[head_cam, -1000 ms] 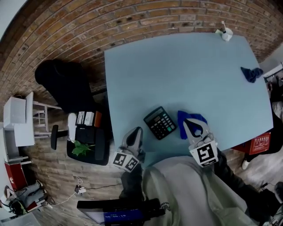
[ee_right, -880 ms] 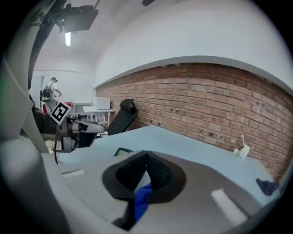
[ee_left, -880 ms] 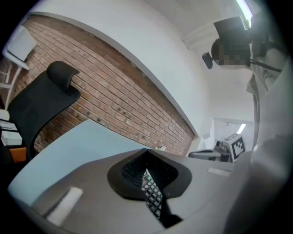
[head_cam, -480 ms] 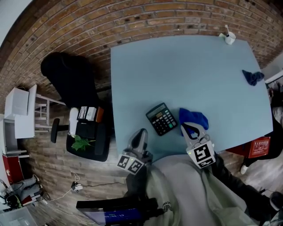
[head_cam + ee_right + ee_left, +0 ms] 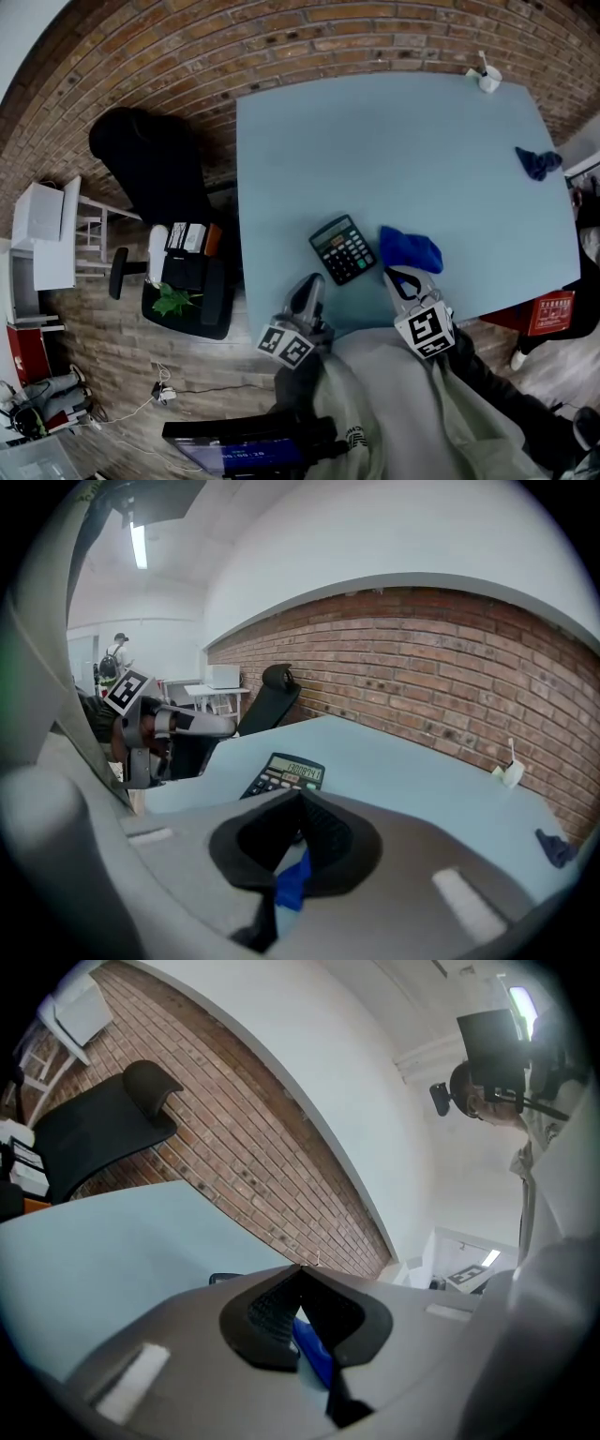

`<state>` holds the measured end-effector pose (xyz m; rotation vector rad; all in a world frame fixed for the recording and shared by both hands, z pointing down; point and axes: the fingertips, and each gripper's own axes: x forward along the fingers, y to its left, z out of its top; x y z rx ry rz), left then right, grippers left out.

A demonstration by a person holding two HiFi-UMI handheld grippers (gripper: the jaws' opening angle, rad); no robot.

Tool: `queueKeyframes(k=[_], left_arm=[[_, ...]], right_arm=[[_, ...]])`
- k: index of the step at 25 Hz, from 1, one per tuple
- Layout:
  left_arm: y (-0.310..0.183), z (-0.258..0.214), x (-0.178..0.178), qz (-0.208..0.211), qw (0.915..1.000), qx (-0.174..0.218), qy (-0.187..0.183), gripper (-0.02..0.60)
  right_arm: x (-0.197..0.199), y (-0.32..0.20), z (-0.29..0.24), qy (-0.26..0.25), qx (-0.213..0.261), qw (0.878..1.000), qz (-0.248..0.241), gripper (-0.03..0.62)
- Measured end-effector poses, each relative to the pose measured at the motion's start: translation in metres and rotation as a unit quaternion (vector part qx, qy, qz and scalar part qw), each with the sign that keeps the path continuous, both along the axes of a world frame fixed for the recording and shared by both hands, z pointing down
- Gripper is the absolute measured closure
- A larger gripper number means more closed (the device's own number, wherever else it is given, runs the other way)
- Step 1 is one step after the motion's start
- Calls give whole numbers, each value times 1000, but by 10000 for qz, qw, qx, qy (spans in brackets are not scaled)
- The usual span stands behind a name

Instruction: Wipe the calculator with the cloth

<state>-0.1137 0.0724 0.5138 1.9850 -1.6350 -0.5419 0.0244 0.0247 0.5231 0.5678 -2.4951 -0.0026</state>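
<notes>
A black calculator lies near the front edge of the pale blue table. A crumpled blue cloth sits just to its right. My right gripper is shut at the cloth's near edge, tilted down, with the calculator just beyond its tips. Blue cloth shows through the gap behind the tips; I cannot tell whether any is pinched. My left gripper is shut and empty at the table's front edge, left of the calculator. Blue shows behind its closed tips.
A second dark blue cloth lies at the table's right edge and a white cup at the far right corner. Left of the table stand a black chair and a low black cart with small items. A brick wall runs behind.
My right gripper has drawn back toward the near edge and sunk, off the top of the cloth. My left gripper has shifted right, closer to the calculator. Cloth and calculator lie as before.
</notes>
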Motion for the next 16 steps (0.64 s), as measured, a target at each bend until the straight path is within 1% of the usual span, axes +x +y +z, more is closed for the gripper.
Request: queueKeyframes(k=[5,16], left_arm=[[-3,5,-3,-128,9997,-56,186,580],[-8,13,-7,-209,9991,-195,307,580]], right_arm=[[-1,-6,5,44,-23,10000,-66,592],[-8,-6,16,99,-202,9995,-237,592]])
